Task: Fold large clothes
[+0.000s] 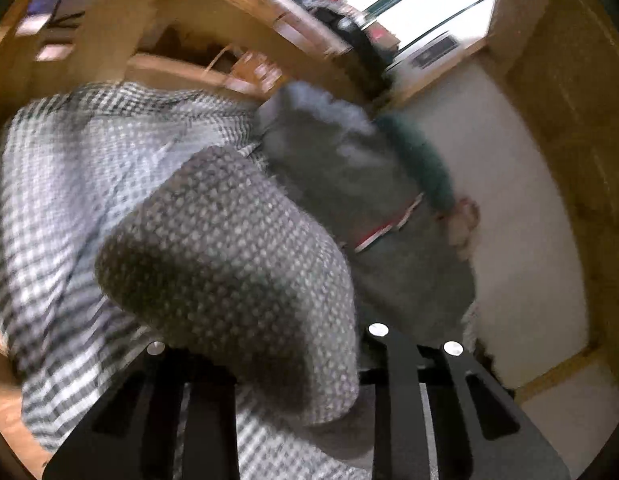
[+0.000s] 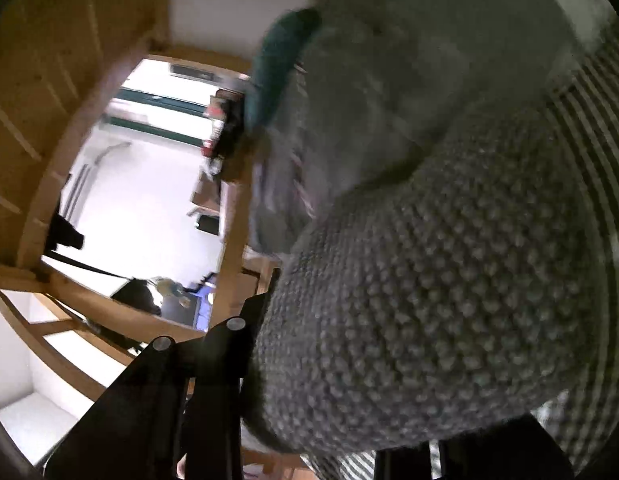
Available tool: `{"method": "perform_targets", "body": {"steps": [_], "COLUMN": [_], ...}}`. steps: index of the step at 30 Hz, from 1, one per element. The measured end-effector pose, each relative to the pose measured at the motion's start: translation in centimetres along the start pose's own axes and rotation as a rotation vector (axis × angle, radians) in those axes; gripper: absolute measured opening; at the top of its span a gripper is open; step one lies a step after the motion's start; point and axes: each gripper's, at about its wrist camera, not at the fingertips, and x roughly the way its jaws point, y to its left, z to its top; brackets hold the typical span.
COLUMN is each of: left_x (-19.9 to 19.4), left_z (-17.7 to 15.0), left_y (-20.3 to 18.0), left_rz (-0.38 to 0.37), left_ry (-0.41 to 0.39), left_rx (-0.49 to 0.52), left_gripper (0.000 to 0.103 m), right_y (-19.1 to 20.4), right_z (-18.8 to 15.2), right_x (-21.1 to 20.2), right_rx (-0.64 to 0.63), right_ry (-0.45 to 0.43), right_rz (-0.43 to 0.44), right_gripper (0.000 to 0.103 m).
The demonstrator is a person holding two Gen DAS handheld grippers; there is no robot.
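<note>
A large grey and white checked knit garment (image 1: 89,184) is lifted in the air and fills both views. In the left wrist view a darker grey knit fold (image 1: 229,280) bulges between my left gripper's (image 1: 277,384) black fingers (image 1: 393,392), which are shut on it. In the right wrist view the same knit fold (image 2: 429,300) covers my right gripper (image 2: 341,412); only its left finger (image 2: 225,360) shows clearly, and it grips the cloth. A person's green sleeve (image 1: 421,160) and hand (image 1: 465,224) show behind the cloth.
Wooden beams and frames (image 1: 245,12) run overhead and at the sides. A white wall panel (image 1: 509,200) is at the right. A bright room opening (image 2: 149,184) with dark equipment shows in the right wrist view. Both views are motion blurred.
</note>
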Motion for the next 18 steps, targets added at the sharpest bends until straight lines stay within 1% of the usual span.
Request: {"method": "perform_targets", "body": {"steps": [4, 5, 7, 8, 9, 10, 12, 13, 15, 16, 17, 18], "left_x": [0.7, 1.0, 1.6, 2.6, 3.3, 4.6, 6.7, 7.4, 8.9, 9.6, 10.0, 10.4], "left_z": [5.2, 7.4, 10.2, 12.7, 14.0, 16.2, 19.0, 19.9, 21.6, 22.2, 22.3, 22.1], "left_y": [-6.1, -8.2, -10.9, -13.2, -14.4, -16.6, -19.7, -20.9, -23.5, -24.7, -25.4, -26.0], "left_rz": [-0.064, -0.09, -0.108, -0.116, -0.12, -0.122, -0.127, -0.132, -0.172, -0.193, -0.211, -0.248], "left_ry": [-0.07, -0.095, -0.128, -0.149, -0.158, -0.171, -0.201, -0.214, -0.248, -0.27, -0.289, -0.32], "left_rx": [0.04, 0.045, 0.061, 0.077, 0.083, 0.096, 0.127, 0.135, 0.152, 0.18, 0.203, 0.23], "left_gripper": [0.024, 0.024, 0.024, 0.024, 0.024, 0.024, 0.024, 0.024, 0.024, 0.024, 0.024, 0.024], "right_y": [6.9, 9.0, 12.6, 14.6, 16.0, 17.6, 20.2, 21.1, 22.8, 23.2, 23.3, 23.0], "right_z": [6.0, 7.6, 10.4, 12.2, 13.7, 15.7, 19.1, 20.4, 22.9, 24.0, 24.7, 25.4], "right_x": [1.3, 1.7, 2.5, 3.4, 3.9, 4.9, 6.5, 7.0, 7.3, 7.3, 7.2, 6.9], "right_rx": [-0.077, -0.104, -0.156, -0.184, -0.203, -0.223, -0.26, -0.287, -0.345, -0.369, -0.379, -0.404], "right_ry": [-0.033, -0.038, -0.047, -0.055, -0.064, -0.074, -0.097, -0.112, -0.153, -0.168, -0.178, -0.198], "right_rz": [0.049, 0.064, 0.08, 0.081, 0.081, 0.083, 0.093, 0.107, 0.132, 0.143, 0.159, 0.189], "right_gripper": [0.025, 0.025, 0.025, 0.025, 0.025, 0.025, 0.025, 0.025, 0.024, 0.024, 0.024, 0.025]}}
